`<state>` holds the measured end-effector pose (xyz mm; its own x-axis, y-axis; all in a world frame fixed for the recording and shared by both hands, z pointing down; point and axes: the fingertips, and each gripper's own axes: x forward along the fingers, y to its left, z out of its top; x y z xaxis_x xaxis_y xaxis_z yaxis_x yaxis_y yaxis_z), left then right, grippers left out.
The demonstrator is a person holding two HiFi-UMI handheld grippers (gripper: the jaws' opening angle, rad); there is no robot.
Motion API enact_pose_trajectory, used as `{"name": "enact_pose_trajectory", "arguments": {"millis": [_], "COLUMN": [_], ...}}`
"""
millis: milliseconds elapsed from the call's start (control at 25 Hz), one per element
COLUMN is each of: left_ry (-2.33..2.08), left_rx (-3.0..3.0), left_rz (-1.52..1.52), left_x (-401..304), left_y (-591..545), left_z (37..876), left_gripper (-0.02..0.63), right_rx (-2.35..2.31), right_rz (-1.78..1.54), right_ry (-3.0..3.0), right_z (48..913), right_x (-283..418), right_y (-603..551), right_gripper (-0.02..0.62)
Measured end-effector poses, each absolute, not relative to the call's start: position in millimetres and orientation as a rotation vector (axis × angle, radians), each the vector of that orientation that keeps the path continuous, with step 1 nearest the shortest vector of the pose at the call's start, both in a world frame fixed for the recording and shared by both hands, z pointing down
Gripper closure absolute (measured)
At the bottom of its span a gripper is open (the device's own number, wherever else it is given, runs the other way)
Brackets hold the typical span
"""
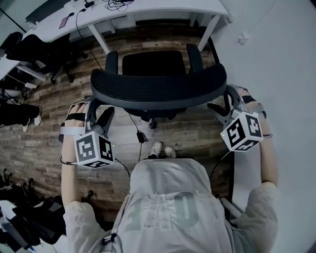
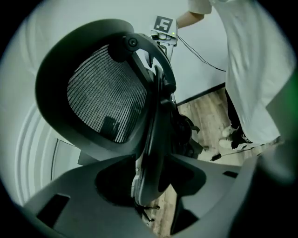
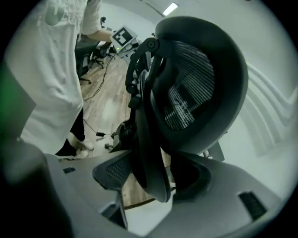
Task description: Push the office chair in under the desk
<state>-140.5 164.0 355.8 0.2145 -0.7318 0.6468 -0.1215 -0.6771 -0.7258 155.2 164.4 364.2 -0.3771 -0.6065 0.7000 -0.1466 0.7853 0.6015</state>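
**While the office chair [image 1: 153, 64] is standing just short of the counter [image 1: 148, 11], both grippers are bracketing its backrest [image 1: 158, 90]**

Left gripper [image 1: 98, 114] and right gripper [image 1: 224, 105] are flanking the chair, one at each backrest end. Both sets of jaws are gaping, with the frame edge sitting loose between them and nothing clamped. Judging by the symmetry, they are readying an even, straight push.

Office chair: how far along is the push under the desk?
Done: the office chair is lined up, seat toward the desk, backrest toward the person. In hand: the left gripper and the right gripper each straddle one end of the backrest, jaws open, not clamped. Left: the whole push; the seat stands out in front of the desk, not under it.
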Motion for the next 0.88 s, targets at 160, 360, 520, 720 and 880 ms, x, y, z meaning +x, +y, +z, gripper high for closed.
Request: {"name": "enact_pose_trajectory", "arguments": {"millis": [160, 360, 520, 720, 880], "left_ry": [0.730, 0.657, 0.636, 0.585, 0.563], "left_rx": [-1.903, -1.832, -1.839, -1.862, -1.879], "left_rz": [-1.558, -1.620, -1.634, -1.660, -1.672], "left_x": [-145.4, -143.9, -144.0, -144.2, -145.5], "left_y": [157.2, 148.5, 149.5, 146.8, 143.7], "left_z": [365.8, 372.0, 373.2, 375.4, 375.6], "left_gripper": [0.403, 0.434, 0.442, 0.448, 0.451], "right_rx": [0.498, 0.494, 0.480, 0.475, 0.486], "right_rz": [-0.576, -0.603, -0.636, -0.617, -0.607], "right_ry": [-1.853, -1.817, -1.758, -1.739, -1.744], "right_z": [373.5, 373.2, 379.9, 380.7, 380.2], "right_x": [154.9, 154.6, 155.2, 154.3, 153.4], "right_y": [158.7, 150.6, 149.7, 147.7, 145.4], "right_gripper": [0.334, 0.407, 0.426, 0.432, 0.433]}}
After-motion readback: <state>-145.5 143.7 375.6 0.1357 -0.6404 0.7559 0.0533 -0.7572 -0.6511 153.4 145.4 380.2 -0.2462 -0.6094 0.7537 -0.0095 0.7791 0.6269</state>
